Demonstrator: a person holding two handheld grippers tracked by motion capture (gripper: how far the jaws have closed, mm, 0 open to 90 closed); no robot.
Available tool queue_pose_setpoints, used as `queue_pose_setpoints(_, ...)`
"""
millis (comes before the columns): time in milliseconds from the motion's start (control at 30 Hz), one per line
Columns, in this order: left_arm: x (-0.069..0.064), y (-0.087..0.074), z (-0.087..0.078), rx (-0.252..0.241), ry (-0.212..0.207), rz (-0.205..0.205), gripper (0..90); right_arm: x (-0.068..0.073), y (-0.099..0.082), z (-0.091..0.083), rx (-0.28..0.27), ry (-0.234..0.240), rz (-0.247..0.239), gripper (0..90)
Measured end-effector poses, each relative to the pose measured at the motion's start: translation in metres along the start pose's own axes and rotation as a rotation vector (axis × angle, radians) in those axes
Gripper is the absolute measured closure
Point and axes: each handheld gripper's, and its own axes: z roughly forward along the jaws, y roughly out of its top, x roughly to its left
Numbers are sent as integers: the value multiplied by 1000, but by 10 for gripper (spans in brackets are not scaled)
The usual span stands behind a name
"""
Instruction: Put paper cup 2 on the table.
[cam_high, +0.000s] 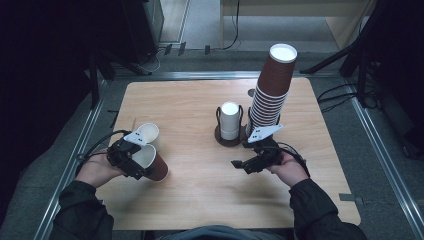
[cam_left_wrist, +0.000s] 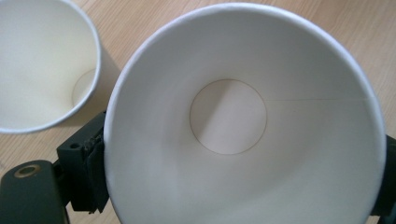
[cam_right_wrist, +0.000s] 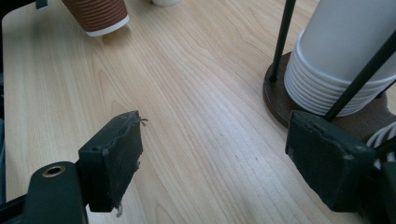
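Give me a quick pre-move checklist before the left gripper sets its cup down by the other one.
1. Left gripper closed on brown paper cup: ok.
2. Held cup empty inside: ok.
3. White cup beside it upright, mouth open: ok.
4. The two cup rims apart: ok in the left gripper view.
5. Right gripper open and empty, above bare table: ok.
6. Brown cup stack steady: cannot tell.

Ribbed paper cup (cam_high: 152, 162), matt wood table (cam_high: 200, 200)

Left gripper (cam_high: 131, 159) low at the person's left, jaws clamped, right gripper (cam_high: 250, 164) level, jaws spread wide
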Motion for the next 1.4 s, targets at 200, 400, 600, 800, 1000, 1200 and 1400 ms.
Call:
queue_pose_setpoints(200, 6, -7, -3, 22, 34, -36, 80, -2, 0, -1, -3, -2, 7, 189)
queue_pose_setpoints(400, 10, -10, -3, 70, 89, -65, 77, -1, 0, 0, 1, -2, 6, 189)
queue_pose_setpoints(600, 6, -10, -1, 84, 187, -43, 69, -1, 0, 0, 1, -2, 4, 189)
queue_pose_setpoints(800, 8, -11, 3, 112, 177, -62, 69, -1, 0, 0, 1, -2, 3, 189)
queue_pose_setpoints(1000, 8, -9, 5, 111, 172, -63, 64, -1, 0, 0, 1, -1, 4, 189)
queue_pose_setpoints(1200, 8, -8, 7, 103, 168, -73, 46, -1, 0, 0, 1, 0, 0, 189)
queue_pose_setpoints(1400, 8, -7, 6, 89, 137, -72, 0, -1, 0, 0, 2, 0, 3, 189)
